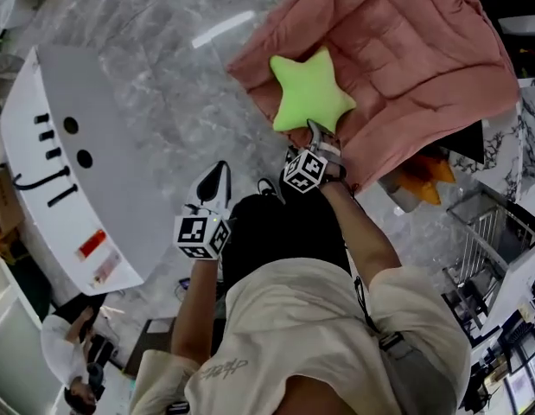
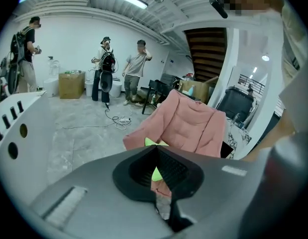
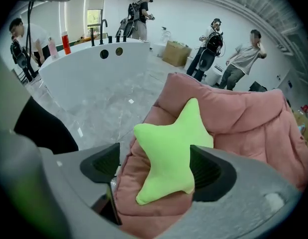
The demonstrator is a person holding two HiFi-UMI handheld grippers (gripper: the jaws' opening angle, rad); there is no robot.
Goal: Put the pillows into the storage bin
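The right gripper (image 3: 154, 169) points steeply down with its fingers (image 3: 209, 172) spread wide and nothing clamped. The lime-green star-shaped plush pillow (image 1: 308, 92) lies between them. One of its arms is right up against the finger on the right of the right gripper view, and the other finger stands clear of it. I cannot tell whether the near finger actually touches the fabric. Beneath and beyond these fingers, the pillow rests on a pink quilted padded cushion (image 1: 405, 50).

The left gripper (image 2: 156, 173) has its fingers (image 2: 176, 171) closed together and empty. Only a thin slit remains, through which a sliver of green and pink shows. The pillow and cushion are ahead of these fingers, well apart from them.

A large white tub with round black holes in its wall (image 1: 85, 188) stands off to the left of both pairs of fingers, on the grey marble floor (image 1: 163, 59). Far beyond the left fingers, three people (image 2: 138, 71) stand near a brown cardboard box (image 2: 71, 85).
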